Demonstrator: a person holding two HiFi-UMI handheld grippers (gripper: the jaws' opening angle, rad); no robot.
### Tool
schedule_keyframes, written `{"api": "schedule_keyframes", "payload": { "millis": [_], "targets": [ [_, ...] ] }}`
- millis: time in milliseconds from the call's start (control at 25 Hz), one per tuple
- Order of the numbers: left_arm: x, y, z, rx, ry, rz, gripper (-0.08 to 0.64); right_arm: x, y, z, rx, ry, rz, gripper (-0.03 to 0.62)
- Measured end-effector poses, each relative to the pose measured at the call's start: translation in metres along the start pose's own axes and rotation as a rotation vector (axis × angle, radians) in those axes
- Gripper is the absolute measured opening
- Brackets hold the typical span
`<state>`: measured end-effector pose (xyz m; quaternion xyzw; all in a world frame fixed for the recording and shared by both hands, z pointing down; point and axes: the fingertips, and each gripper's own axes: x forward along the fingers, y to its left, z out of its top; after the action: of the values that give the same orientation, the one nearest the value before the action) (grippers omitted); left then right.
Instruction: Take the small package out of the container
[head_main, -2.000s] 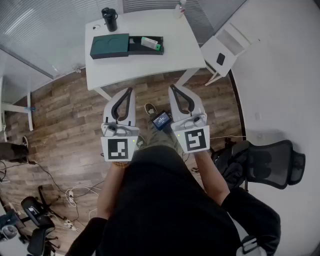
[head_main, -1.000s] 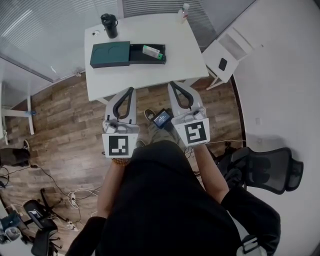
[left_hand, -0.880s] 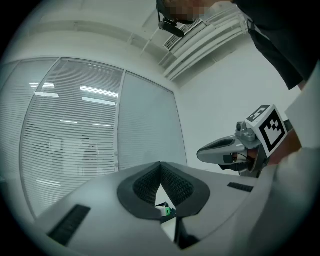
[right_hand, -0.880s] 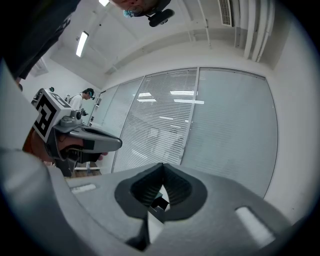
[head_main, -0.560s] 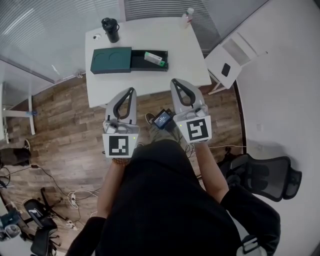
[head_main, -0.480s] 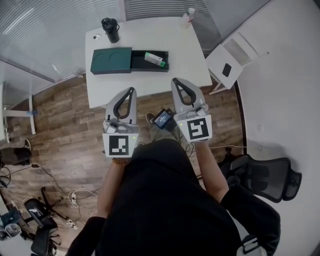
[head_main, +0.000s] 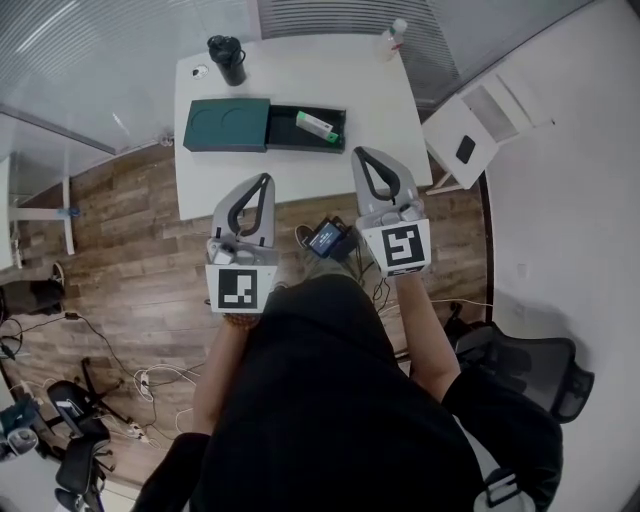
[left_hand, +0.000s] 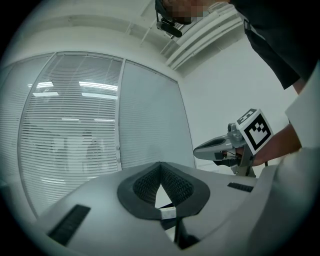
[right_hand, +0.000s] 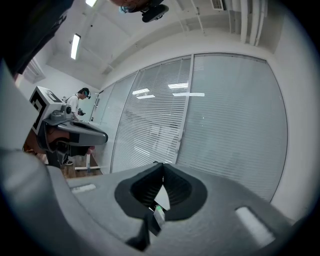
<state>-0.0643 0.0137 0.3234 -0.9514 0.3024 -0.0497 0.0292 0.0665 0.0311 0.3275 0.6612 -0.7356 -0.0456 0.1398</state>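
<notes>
A dark green container (head_main: 305, 130) lies open on the white table (head_main: 300, 175), its lid (head_main: 226, 124) slid off to the left. Inside it rests the small white and green package (head_main: 318, 125). My left gripper (head_main: 266, 180) hangs shut over the table's front edge, with nothing held. Further right, my right gripper (head_main: 362, 154) is also shut and empty, with its tips just short of the container. In the left gripper view the jaws (left_hand: 160, 164) meet against window blinds and the right gripper (left_hand: 220, 146) shows beside them. In the right gripper view the jaws (right_hand: 159, 164) meet too.
A black flask (head_main: 227, 58) stands at the table's back left and a clear bottle (head_main: 393, 38) at the back right. A white side table (head_main: 480, 110) with a phone (head_main: 466, 149) sits to the right. An office chair (head_main: 540, 370) and floor cables (head_main: 150, 385) lie behind.
The table and container have come nearer. Both grippers have moved forward, the right one onto the table's front edge. Both stay shut.
</notes>
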Motion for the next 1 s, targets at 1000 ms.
{"api": "schedule_keyframes", "payload": {
  "millis": [1000],
  "targets": [
    [0.057,0.023,-0.023,-0.037,0.055,0.11,0.002,0.111,-0.034,-0.06,-0.033,0.086,0.238,-0.002]
  ]
}}
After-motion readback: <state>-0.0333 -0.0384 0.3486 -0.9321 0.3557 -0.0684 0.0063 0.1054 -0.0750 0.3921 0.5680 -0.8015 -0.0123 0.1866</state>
